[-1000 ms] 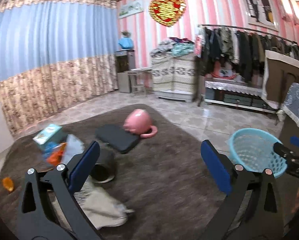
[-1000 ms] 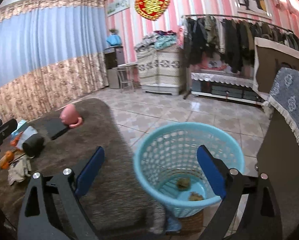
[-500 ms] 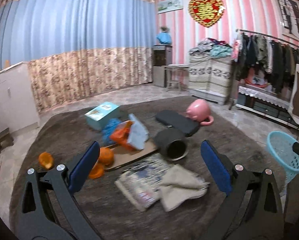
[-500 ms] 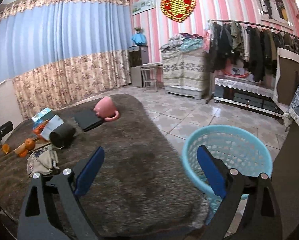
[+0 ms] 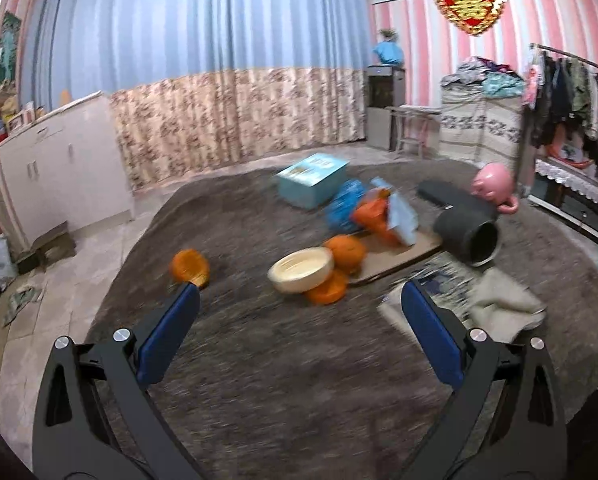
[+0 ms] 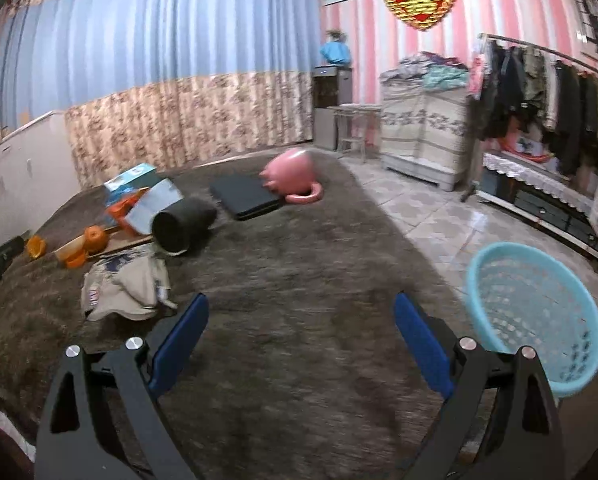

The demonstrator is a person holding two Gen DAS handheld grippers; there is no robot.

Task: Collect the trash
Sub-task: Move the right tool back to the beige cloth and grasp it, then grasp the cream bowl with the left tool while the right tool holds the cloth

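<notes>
Left gripper (image 5: 299, 304): jaws released, spread wide, nothing between them. It hangs above the brown counter (image 5: 283, 368).

Ahead of the left jaws, near centre, lies a cream bowl (image 5: 301, 271) tipped against orange peel (image 5: 328, 291) and a whole orange (image 5: 346, 250). A separate peel piece (image 5: 189, 267) lies just beyond the left fingertip. Farther ahead are crumpled wrappers (image 5: 373, 213) on a cardboard sheet (image 5: 403, 254), with a blue box (image 5: 312, 179) behind. Ahead and to the right: a black cylinder (image 5: 469, 232) on its side, a cloth (image 5: 503, 308), a pink mug (image 5: 495, 186).

Right gripper (image 6: 301, 314): jaws released, empty, over bare counter. The blue basket (image 6: 535, 312) stands on the floor just right of the right finger, beside the counter edge. The trash pile lies well to the left of these jaws.
</notes>
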